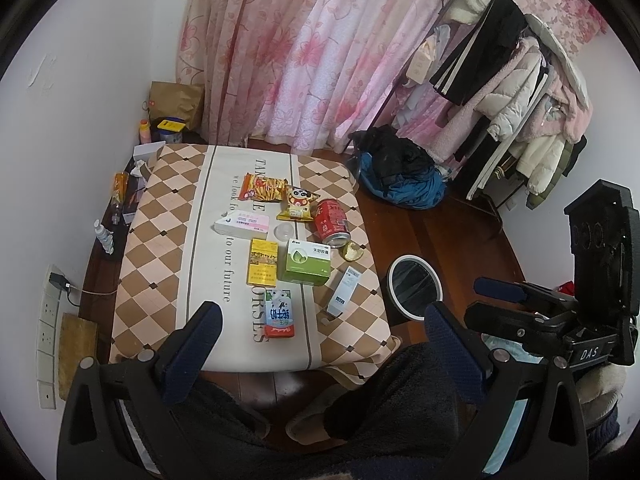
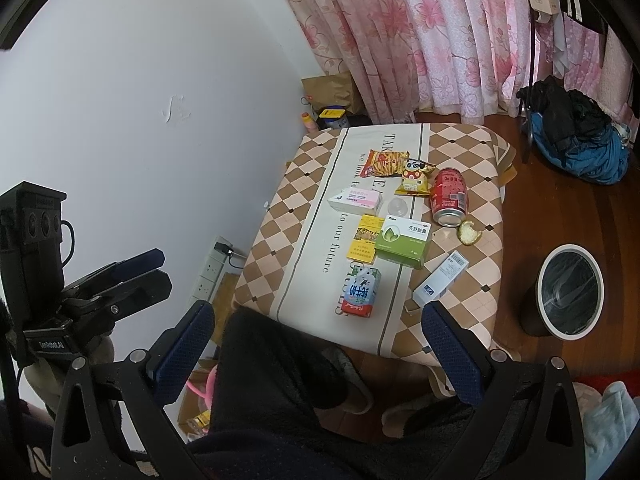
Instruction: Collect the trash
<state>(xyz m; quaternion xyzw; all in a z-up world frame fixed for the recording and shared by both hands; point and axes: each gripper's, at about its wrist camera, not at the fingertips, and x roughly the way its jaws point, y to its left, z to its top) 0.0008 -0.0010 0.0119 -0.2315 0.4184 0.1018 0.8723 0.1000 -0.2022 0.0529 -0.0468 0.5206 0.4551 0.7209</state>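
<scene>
Trash lies on a low table with a checked cloth (image 1: 160,240) (image 2: 280,216): a milk carton (image 1: 281,313) (image 2: 359,293), a green box (image 1: 306,261) (image 2: 404,242), a yellow box (image 1: 263,261) (image 2: 363,242), a pink and white box (image 1: 243,224) (image 2: 354,201), a red can (image 1: 333,222) (image 2: 449,197) on its side, two snack bags (image 1: 280,194) (image 2: 400,170), a bitten piece of food (image 1: 353,251) (image 2: 469,233), a blue and white box (image 1: 343,291) (image 2: 440,280) and a clear cup (image 1: 285,231) (image 2: 398,206). A bin with a white rim (image 1: 416,285) (image 2: 568,292) stands on the floor to the table's right. My left gripper (image 1: 324,356) is open and empty, short of the table's near edge. My right gripper (image 2: 316,360) is open and empty, also short of it.
Pink curtains (image 1: 300,60) hang behind the table. A clothes rack (image 1: 512,92) and a blue and black heap (image 1: 400,176) (image 2: 576,136) are at the right. A power strip (image 1: 48,332) runs along the left wall. My dark-clad legs (image 1: 360,420) are below the grippers.
</scene>
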